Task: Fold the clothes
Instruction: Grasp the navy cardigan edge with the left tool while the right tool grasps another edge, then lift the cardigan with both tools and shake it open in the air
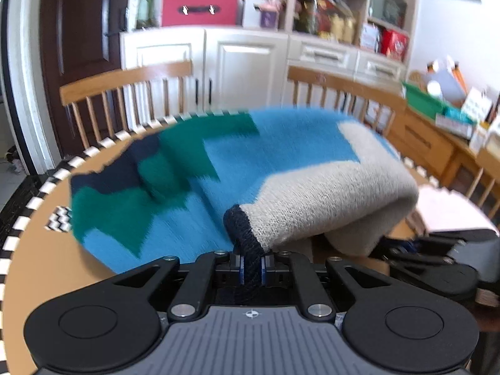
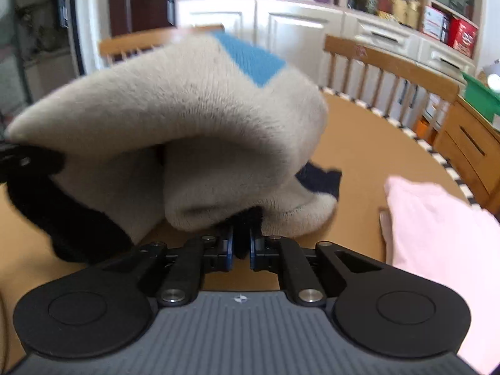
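Observation:
A knit sweater point(image 1: 281, 156) in blue, green, navy and beige lies across the round wooden table point(image 1: 37, 265). My left gripper point(image 1: 252, 265) is shut on its navy ribbed edge point(image 1: 243, 228) and lifts it a little off the table. My right gripper point(image 2: 241, 247) is shut on another dark edge of the same sweater point(image 2: 193, 118), whose beige part bulges up over the fingers. The right gripper also shows at the right of the left wrist view point(image 1: 437, 259), close beside the left one.
A folded pink garment point(image 2: 437, 243) lies on the table to the right. Wooden chairs point(image 1: 125, 93) stand along the far edge, with white cabinets point(image 1: 243, 62) behind. A wooden sideboard point(image 1: 431, 147) with a green tray point(image 1: 428, 100) stands at the right.

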Available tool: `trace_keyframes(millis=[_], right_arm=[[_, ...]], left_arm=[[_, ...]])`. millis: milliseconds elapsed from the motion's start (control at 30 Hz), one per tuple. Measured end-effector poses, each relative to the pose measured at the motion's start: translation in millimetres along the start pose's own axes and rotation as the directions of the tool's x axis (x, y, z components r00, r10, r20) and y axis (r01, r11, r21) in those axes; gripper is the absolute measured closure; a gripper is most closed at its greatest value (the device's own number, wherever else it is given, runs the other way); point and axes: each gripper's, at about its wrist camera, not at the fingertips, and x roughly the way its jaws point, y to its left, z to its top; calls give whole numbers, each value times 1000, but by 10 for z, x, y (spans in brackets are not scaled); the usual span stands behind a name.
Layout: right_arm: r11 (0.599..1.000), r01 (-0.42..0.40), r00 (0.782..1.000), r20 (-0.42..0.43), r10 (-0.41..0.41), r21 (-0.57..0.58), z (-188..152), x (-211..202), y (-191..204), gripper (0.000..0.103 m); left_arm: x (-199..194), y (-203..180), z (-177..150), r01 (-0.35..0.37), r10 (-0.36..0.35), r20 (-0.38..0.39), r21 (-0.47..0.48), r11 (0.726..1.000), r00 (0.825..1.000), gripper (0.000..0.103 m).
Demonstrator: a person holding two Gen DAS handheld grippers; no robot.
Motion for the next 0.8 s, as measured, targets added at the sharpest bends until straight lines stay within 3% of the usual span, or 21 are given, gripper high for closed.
trace_keyframes(millis=[100, 200, 433, 567, 633, 800], right_arm=[[990, -127, 992, 8, 127, 66, 60, -315, -3, 94], [949, -282, 959, 1, 284, 144, 59, -606, 52, 94], [899, -426, 903, -16, 429, 99, 190, -1217, 429, 94], [863, -500, 864, -28, 502, 69, 270, -1566, 650, 94], [864, -502, 863, -40, 503, 29, 358, -1694, 775, 94], [850, -523, 847, -79, 526, 55, 589, -2097, 905, 94]], left_arm=[[-218, 164, 78, 26, -25, 23, -70, 997, 999, 95], [-491, 343, 108, 49, -43, 52, -109, 993, 998, 95], [-1380, 815, 190, 72, -59, 133, -96, 993, 989, 95], [-1954, 926, 409, 78, -76, 211, -3, 997, 975, 95], [-2136, 952, 549, 90, -94, 235, 24, 996, 968, 95], [-2484, 994, 930, 125, -148, 274, 101, 987, 950, 95]])
